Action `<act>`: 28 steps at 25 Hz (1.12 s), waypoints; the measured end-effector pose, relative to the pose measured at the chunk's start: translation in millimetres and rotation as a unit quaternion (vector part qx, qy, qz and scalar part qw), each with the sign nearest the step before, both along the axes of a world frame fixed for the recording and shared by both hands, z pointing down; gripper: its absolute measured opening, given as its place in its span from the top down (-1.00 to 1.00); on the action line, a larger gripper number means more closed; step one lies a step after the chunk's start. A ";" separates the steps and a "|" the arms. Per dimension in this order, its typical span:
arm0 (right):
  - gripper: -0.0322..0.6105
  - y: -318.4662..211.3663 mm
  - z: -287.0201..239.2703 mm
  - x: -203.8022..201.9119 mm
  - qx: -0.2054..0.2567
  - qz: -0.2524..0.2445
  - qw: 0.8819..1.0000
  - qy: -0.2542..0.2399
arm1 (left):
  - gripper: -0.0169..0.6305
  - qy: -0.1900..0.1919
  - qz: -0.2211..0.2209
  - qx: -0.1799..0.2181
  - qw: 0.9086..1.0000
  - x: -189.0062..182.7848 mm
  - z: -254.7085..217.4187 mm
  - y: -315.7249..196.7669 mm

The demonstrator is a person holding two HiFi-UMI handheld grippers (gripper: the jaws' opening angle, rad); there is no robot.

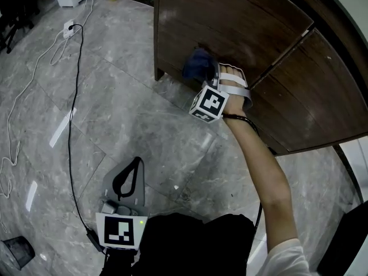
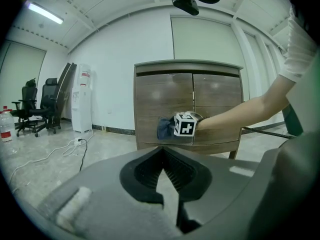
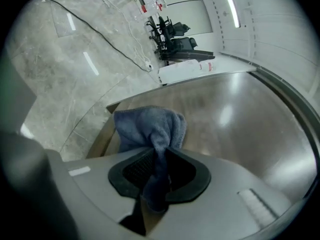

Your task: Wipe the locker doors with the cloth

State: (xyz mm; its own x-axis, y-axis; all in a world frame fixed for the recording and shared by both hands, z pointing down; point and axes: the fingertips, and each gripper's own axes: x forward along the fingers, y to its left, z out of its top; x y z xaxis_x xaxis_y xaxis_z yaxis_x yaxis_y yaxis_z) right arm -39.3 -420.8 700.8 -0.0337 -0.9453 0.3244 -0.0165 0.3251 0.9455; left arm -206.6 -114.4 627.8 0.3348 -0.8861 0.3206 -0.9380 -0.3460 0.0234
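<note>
Wiping stroke in hand, by judgement: right hand-held gripper point(image 3: 156, 176) clamped on the blue cloth point(image 3: 150, 126), with the bunched end pressed low on the locker point(image 1: 230, 22), on its left door near the bottom edge and outer corner. Left hand-held gripper point(image 2: 162, 176) closed on nothing, well back from the locker above the floor point(image 1: 132, 85). Next, probably: firm sweeps up and across toward the door seam point(image 1: 284, 53) and the second door, with open room along the locker's front and only a cable point(image 1: 70, 125) trailing off to its side.
</note>
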 end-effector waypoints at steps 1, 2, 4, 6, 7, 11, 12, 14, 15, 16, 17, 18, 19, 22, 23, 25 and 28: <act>0.67 -1.7 -18.5 -4.0 0.009 -0.007 1.000 -0.009 | 0.94 0.002 0.002 0.002 1.000 1.7 -1.4 -0.6; 0.67 -3.2 -39.5 -6.6 0.022 -0.011 1.000 -0.015 | 0.94 0.004 0.005 0.004 1.000 3.5 -3.2 -0.9; 0.67 -4.7 -86.5 -8.5 0.052 -0.012 0.998 -0.021 | 0.94 0.008 0.011 0.009 1.000 6.2 -7.0 -0.4; 0.67 -4.7 -133.8 -8.5 0.078 -0.012 0.997 -0.023 | 0.94 0.012 0.014 0.010 1.000 7.7 -10.0 1.1; 0.67 -5.5 -155.2 -8.3 0.089 -0.015 0.996 -0.021 | 0.94 0.013 0.015 0.012 1.000 8.6 -11.7 1.5; 0.66 -5.4 -221.8 -8.8 0.123 -0.018 0.992 -0.022 | 0.94 0.010 0.020 0.017 1.000 10.8 -20.1 3.9; 0.66 -5.0 -234.4 -8.7 0.128 -0.015 0.991 -0.029 | 0.94 0.008 0.021 0.019 1.000 10.6 -22.5 4.2; 0.66 -7.5 -255.5 -8.9 0.138 -0.014 0.989 -0.041 | 0.94 0.007 0.023 0.022 0.999 9.6 -26.6 3.5; 0.66 -9.8 -263.9 -9.3 0.143 -0.016 0.989 -0.045 | 0.94 0.006 0.022 0.024 0.999 8.7 -28.3 3.2; 0.66 -11.7 -271.5 -10.2 0.148 -0.018 0.988 -0.046 | 0.94 0.006 0.022 0.025 0.999 7.6 -30.0 3.1; 0.66 -12.9 -278.3 -11.3 0.153 -0.020 0.987 -0.046 | 0.94 0.006 0.021 0.027 0.999 6.2 -31.6 3.2; 0.66 -13.8 -284.0 -12.5 0.158 -0.020 0.986 -0.045 | 0.94 0.006 0.019 0.028 0.999 4.7 -32.8 3.2; 0.66 -14.6 -288.2 -13.8 0.163 -0.021 0.985 -0.045 | 0.94 0.006 0.017 0.029 0.999 3.2 -33.2 3.3; 0.67 -16.1 -288.3 -17.6 0.173 -0.021 0.983 -0.051 | 0.94 0.006 0.012 0.026 1.000 -1.4 -29.3 5.1; 0.67 -16.8 -284.0 -20.0 0.173 -0.022 0.983 -0.052 | 0.94 0.005 0.011 0.024 1.000 -3.1 -27.6 5.4; 0.67 -19.1 -268.8 -26.4 0.168 -0.024 0.984 -0.048 | 0.94 0.003 0.010 0.022 1.000 -5.1 -24.3 5.6; 0.67 -22.5 -234.0 -36.1 0.154 -0.029 0.987 -0.037 | 0.94 0.003 0.008 0.019 1.000 -7.5 -19.5 6.0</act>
State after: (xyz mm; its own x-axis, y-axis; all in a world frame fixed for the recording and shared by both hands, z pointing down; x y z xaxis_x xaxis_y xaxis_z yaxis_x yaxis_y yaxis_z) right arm -75.4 -443.3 466.8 -0.1030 -0.9945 0.0163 -0.0783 0.0244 0.9966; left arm -214.1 -108.4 608.3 0.3507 -0.8922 0.2845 -0.9322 -0.3618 0.0147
